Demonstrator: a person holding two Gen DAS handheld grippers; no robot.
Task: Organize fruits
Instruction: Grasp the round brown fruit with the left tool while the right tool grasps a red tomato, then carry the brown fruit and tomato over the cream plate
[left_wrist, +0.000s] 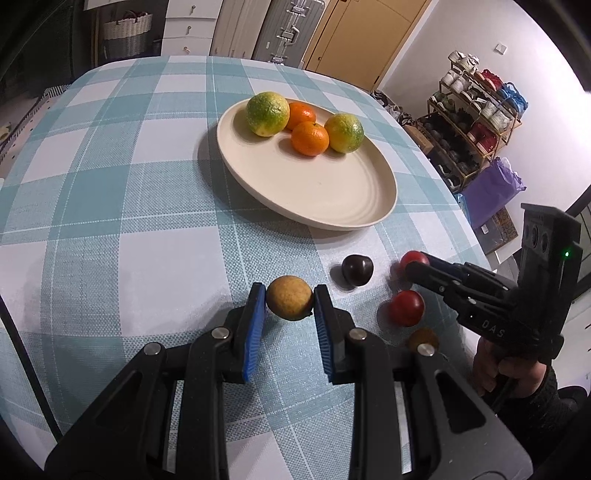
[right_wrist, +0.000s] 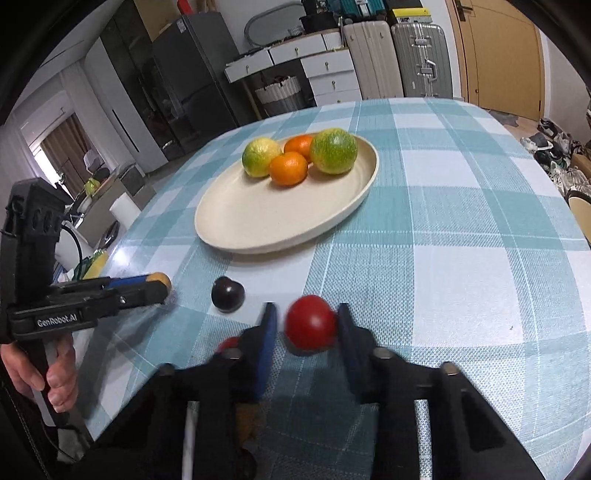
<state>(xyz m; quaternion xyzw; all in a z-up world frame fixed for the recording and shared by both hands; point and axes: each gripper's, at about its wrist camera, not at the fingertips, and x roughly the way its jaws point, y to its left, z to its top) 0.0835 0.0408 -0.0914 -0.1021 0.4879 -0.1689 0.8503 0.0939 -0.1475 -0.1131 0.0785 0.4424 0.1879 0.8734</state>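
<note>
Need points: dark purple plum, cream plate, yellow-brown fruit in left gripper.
Dark purple plum (left_wrist: 357, 269): left wrist view, centre of fruit.
Cream round plate (left_wrist: 332, 192): left wrist view, bare inner surface.
Yellow-brown round fruit (left_wrist: 289, 297): left wrist view, centre, between gripper pads.

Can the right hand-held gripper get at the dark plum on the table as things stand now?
Probably not at once: the right hand-held gripper already has a red fruit between its fingers. The dark plum lies apart, nothing covering it, so the path looks free once the fruit is placed.

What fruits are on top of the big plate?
On the plate sit two green-yellow citrus fruits and two oranges, bunched at its far side. The back orange is partly hidden by the others.
</note>
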